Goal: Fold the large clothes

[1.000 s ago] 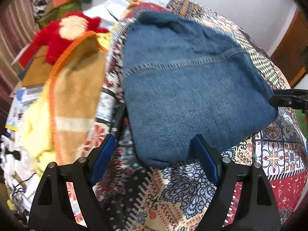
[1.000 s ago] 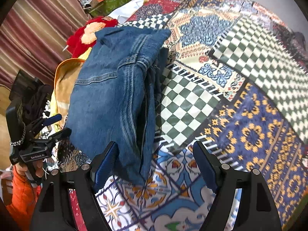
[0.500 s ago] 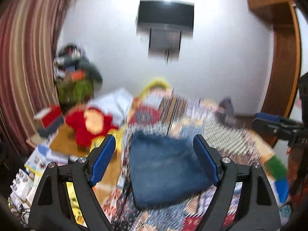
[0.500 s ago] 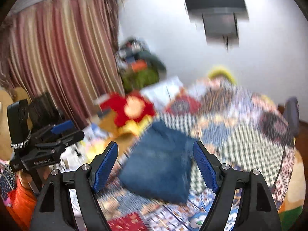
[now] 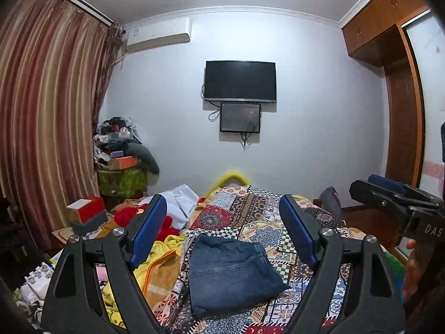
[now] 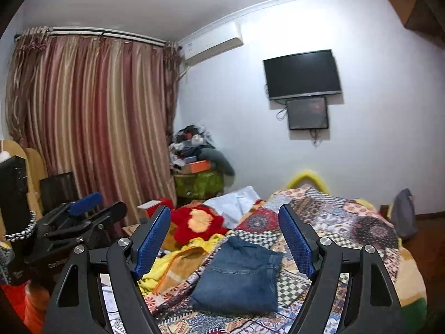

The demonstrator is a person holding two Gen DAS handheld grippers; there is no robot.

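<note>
Below both spread hand-held grippers [image 5: 222, 231] lie folded jeans [image 5: 230, 272].

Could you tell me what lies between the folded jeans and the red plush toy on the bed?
In the right wrist view, a yellow and tan blanket with orange trim lies between the folded jeans and the red plush toy.

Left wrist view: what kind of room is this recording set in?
A lived-in bedroom, most likely. A bed with a patchwork bedspread holds the folded jeans, a television hangs on the far wall, and striped curtains cover the left side.
</note>
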